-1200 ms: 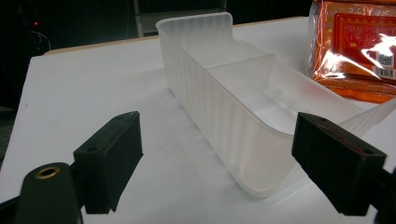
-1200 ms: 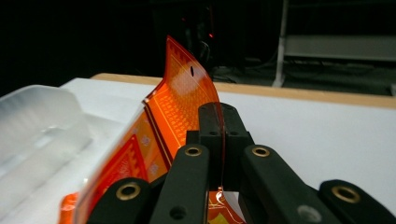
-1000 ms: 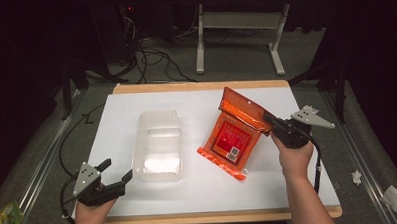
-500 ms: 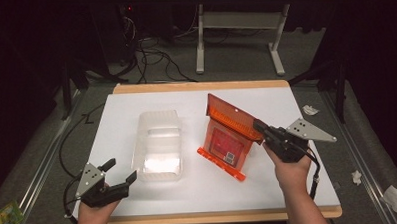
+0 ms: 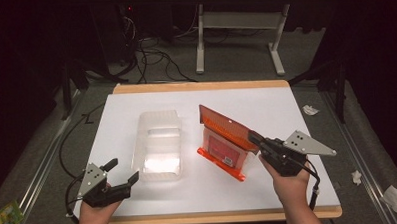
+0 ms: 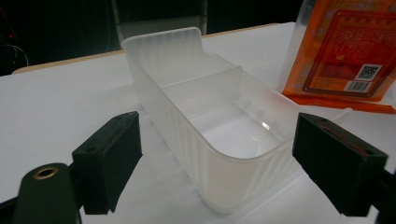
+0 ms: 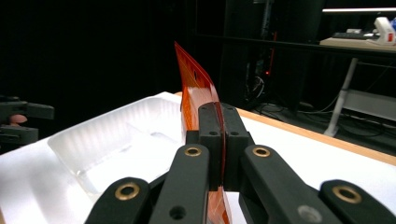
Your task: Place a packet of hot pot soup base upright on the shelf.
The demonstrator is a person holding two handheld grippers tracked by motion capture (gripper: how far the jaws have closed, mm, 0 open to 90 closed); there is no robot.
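Right hand-held gripper (image 5: 254,138) sits at the lower right of the high view, and its jaws are clamped tight on the top edge of an orange packet (image 5: 226,142). In the right gripper view the two black jaws press flat together with the thin orange sheet (image 7: 194,91) pinched between them, the packet's edge rising up and curving away above the pads. The packet stands tilted at the centre of the high view, its lower edge down on the white counter (image 5: 286,109), its top leaning toward the gripper that holds it. The printed face with a label and a small code square looks out toward the left gripper view, at its upper right (image 6: 345,51).

Just left of the packet lies a clear plastic container (image 5: 158,146), long and open-topped, with a divider across its middle. It rests flat on the counter, close beside the packet; whether the two touch, I cannot tell.

Left hand-held gripper (image 5: 119,173) waits at the lower left of the high view, jaws spread wide and holding nothing. In the left gripper view its two black pads stand apart at the bottom corners, and the container's (image 6: 210,121) near rounded end lies between them, farther ahead, untouched.

Cables trail on the grey floor (image 5: 164,58) at the top of the high view.
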